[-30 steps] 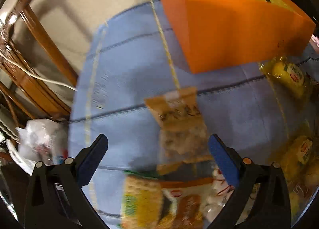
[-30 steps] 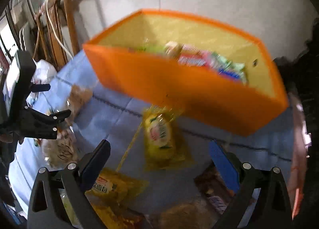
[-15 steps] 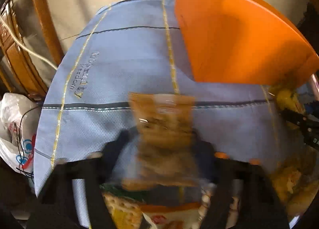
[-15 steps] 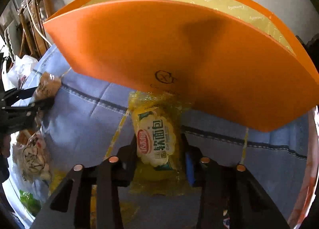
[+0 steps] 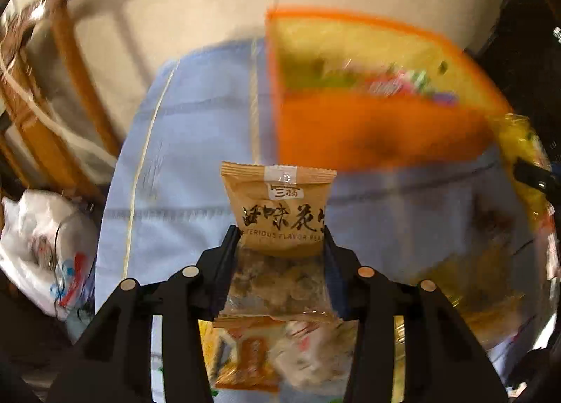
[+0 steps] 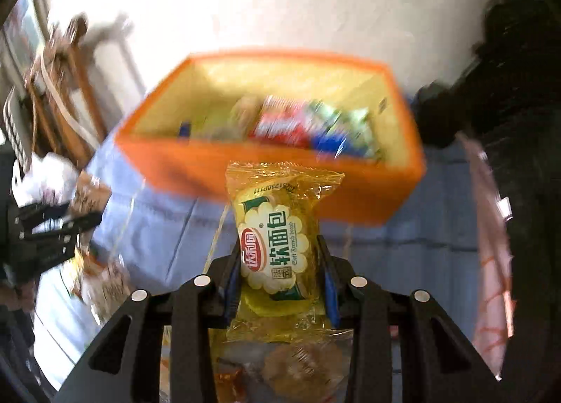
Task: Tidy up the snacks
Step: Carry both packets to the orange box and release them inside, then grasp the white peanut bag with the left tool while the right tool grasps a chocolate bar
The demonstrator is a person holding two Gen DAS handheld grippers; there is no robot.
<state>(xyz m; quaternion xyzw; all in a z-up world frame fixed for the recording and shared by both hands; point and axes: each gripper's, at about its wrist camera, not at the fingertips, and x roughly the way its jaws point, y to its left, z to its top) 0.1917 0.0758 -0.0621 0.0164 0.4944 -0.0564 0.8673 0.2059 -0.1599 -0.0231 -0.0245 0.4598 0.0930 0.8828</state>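
My left gripper [image 5: 280, 233] holds a brown peanut packet [image 5: 277, 199] upright above the blue tablecloth [image 5: 182, 157]; its jaws are still closing, pads pressed on the packet's sides. My right gripper [image 6: 279, 245] is shut on a yellow soft-bread packet [image 6: 277, 227], lifted off the cloth. Behind both stands the orange box [image 5: 368, 129], yellow inside, holding several snacks [image 6: 298, 126]. In the right wrist view the box [image 6: 217, 164] is just beyond the bread, and the left gripper [image 6: 70, 224] shows at the far left.
Loose snack packets lie on the cloth below the left gripper [image 5: 263, 350] and the right one [image 6: 298, 364]. A wooden chair [image 5: 52, 87] and a white plastic bag [image 5: 45, 245] stand left of the table. Pink fabric [image 6: 491, 262] hangs at the right.
Both grippers went from wide open to closed, the left on the peanut packet and the right on the bread. Both then rose, so the box's inside shows again.
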